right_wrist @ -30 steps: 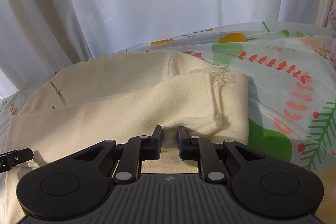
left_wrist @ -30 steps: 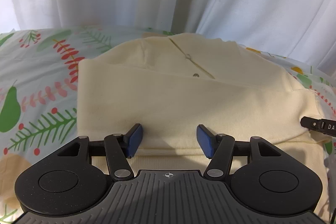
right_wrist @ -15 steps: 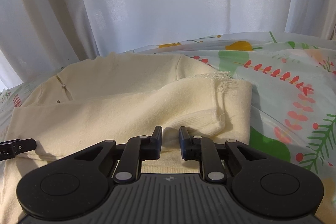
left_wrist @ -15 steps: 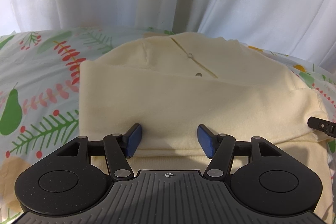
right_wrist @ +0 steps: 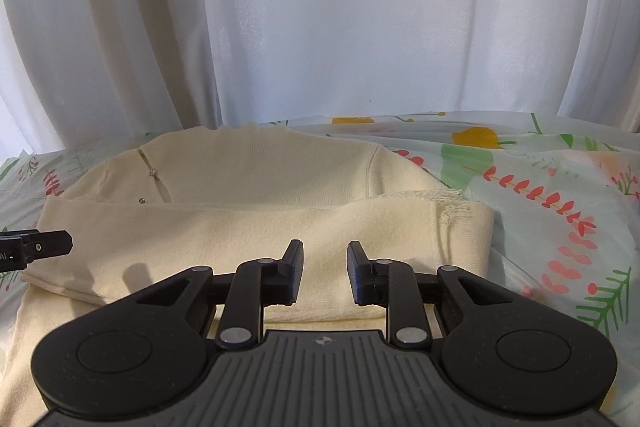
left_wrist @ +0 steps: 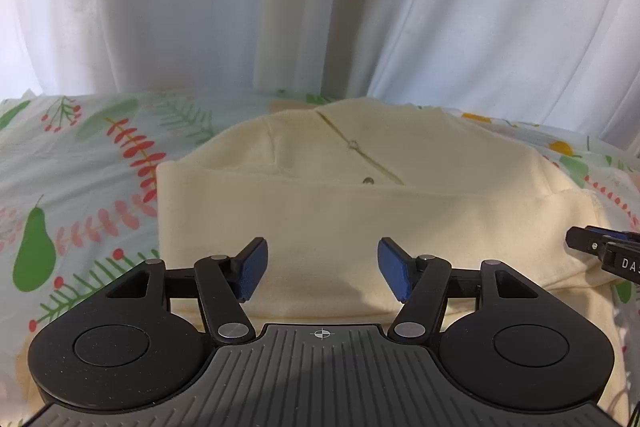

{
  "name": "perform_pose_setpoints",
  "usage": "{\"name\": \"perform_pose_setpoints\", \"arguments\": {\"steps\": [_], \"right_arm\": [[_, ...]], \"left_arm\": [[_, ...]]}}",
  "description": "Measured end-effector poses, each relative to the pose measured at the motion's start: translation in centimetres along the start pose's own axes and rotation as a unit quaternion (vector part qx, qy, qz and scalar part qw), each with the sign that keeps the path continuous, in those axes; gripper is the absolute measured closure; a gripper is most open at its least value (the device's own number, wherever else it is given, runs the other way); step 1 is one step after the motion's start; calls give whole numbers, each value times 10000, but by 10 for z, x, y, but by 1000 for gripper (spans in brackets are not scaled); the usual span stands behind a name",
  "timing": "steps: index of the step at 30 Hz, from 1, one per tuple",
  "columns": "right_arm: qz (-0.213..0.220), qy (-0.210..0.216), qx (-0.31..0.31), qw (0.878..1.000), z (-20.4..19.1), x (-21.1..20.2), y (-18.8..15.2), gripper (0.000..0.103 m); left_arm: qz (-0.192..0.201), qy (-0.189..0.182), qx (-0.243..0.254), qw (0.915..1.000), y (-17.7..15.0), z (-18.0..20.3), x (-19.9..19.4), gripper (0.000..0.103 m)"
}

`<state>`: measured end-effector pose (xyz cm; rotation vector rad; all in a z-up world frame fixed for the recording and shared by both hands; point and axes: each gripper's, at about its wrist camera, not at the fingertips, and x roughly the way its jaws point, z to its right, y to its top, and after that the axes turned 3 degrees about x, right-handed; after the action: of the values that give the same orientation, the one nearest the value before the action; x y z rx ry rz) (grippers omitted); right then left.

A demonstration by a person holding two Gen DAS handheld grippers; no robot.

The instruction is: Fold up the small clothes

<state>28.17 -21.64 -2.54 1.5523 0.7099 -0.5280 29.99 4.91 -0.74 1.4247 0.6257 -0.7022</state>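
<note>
Left wrist view: the left gripper (left_wrist: 320, 269) was angled downward over the near edge of the folded cream sweater (left_wrist: 360, 223), its blue pads (left_wrist: 251, 269) set wide apart with nothing gripped. On the floral bedsheet (left_wrist: 80, 195) the sweater was laid flat. The right gripper (right_wrist: 325, 273) was pitched down likewise; its jaws had just been opening, narrowly parted, with nothing pinched.

One cream garment (left_wrist: 320, 219) lies on one patterned sheet (left_wrist: 80, 187). Two grippers: left gripper (left_wrist: 320, 269), right gripper (right_wrist: 325, 277). One white curtain (right_wrist: 320, 27)
</note>
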Motion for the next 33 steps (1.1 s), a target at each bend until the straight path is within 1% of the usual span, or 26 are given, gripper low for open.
{"name": "perform_pose_setpoints", "arguments": {"steps": [2, 3, 4, 5, 6, 9, 11, 15, 17, 20, 22, 23, 24, 27, 30, 33], "right_arm": [[-347, -214, -131, 9991, -3, 19, -5, 82], [-311, -287, -170, 9990, -2, 24, -8, 83], [-188, -419, -303, 9985, -2, 25, -9, 85], [-140, -527, -349, 9979, -1, 27, -9, 85], [-131, -587, -316, 9977, 1, 29, -8, 85], [-179, -541, -207, 9982, 8, 32, -2, 85], [-244, -550, -225, 9979, 8, 31, -1, 85], [-297, -381, -13, 9988, 12, 12, -9, 85], [-282, -253, -68, 9993, 11, 2, -17, 85], [-400, -365, -290, 9981, 8, 2, -27, 85], [-317, -423, -354, 9980, 6, 4, -29, 84], [-301, -457, -357, 9979, 6, 6, -28, 84], [-289, -501, -349, 9977, 5, 7, -28, 84], [-278, -551, -353, 9975, 2, 6, -28, 83], [-262, -367, -290, 9986, 5, -8, -33, 81], [-152, 93, -239, 9996, 11, -36, -45, 77]], "left_arm": [[-198, 121, 27, 9997, -4, -2, 15, 40], [-63, 166, 127, 9998, -6, -1, 16, 40], [6, 246, 229, 9994, -6, 1, 18, 40], [-4, 388, 348, 9986, -6, 2, 21, 40], [3, 439, 388, 9983, -5, 3, 23, 38], [-3, 472, 368, 9982, 0, 1, 27, 36], [-68, 439, 303, 9986, 2, -1, 25, 38], [-122, 374, 214, 9990, -1, -3, 15, 38], [-124, 337, 173, 9992, -3, -3, 9, 38], [-117, 218, 159, 9996, -6, 1, 4, 35], [-237, 285, 261, 9990, -9, 6, 10, 34], [-293, 322, 307, 9986, -10, 8, 13, 33], [-280, 356, 335, 9984, -12, 9, 14, 29], [-336, 405, 327, 9981, -13, 8, 11, 28], [-368, 410, 271, 9981, -15, 5, 2, 28], [-369, 432, 301, 9979, -20, 4, -12, 28]]}}
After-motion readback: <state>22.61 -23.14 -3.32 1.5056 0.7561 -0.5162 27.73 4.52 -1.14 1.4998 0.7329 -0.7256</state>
